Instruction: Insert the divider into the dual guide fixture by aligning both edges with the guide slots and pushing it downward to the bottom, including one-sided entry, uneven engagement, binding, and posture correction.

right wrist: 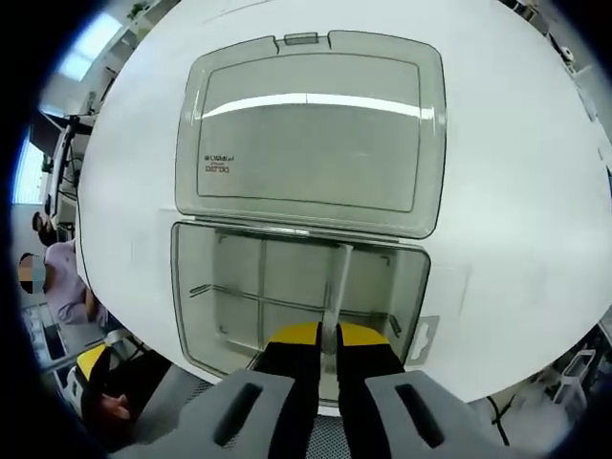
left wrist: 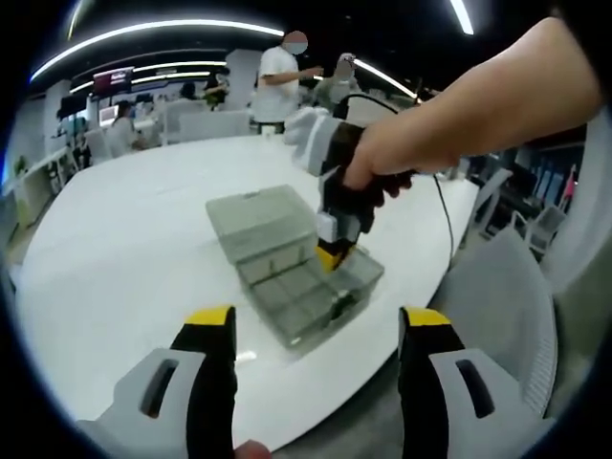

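Looking across the round white table (left wrist: 115, 258), we see chairs and people beyond its far edge. Near the front edge sits the open compartment box (right wrist: 296, 277), lid flat. Our right gripper (right wrist: 328, 339) pinches the upright divider (right wrist: 337, 287) inside; its lower edge is hidden. Our left gripper (left wrist: 316, 335) hovers wide, empty.
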Tool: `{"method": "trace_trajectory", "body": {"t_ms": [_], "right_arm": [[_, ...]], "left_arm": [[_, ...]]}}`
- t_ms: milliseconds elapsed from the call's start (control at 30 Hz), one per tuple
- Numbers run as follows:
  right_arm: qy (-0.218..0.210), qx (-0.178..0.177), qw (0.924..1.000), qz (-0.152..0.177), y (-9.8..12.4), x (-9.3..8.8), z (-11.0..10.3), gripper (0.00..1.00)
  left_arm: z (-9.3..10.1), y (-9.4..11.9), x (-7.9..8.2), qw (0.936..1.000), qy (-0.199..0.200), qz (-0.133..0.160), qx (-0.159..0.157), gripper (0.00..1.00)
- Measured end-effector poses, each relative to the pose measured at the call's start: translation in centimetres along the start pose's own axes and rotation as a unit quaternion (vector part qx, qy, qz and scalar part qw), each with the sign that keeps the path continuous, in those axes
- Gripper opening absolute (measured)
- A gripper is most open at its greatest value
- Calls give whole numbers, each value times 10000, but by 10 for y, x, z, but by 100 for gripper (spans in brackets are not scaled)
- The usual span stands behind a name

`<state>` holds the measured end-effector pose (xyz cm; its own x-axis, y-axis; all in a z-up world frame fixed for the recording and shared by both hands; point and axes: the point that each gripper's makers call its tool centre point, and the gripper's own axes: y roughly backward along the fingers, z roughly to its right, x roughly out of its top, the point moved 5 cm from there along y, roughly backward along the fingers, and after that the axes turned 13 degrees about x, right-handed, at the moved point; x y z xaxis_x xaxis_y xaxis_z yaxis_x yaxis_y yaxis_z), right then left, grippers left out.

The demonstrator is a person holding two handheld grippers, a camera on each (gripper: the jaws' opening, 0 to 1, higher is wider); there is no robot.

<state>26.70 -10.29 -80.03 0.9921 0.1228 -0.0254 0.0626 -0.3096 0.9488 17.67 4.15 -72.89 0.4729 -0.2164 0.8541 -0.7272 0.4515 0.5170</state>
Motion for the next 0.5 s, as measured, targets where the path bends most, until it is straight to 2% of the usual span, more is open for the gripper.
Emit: {"method": "trace_trajectory", "body": {"t_ms": [500], "right_arm": [[217, 4, 9997, 132, 0, 1, -2, 0]], "left_arm": [[-1, -2, 0, 10000, 24, 4, -13, 65]]}}
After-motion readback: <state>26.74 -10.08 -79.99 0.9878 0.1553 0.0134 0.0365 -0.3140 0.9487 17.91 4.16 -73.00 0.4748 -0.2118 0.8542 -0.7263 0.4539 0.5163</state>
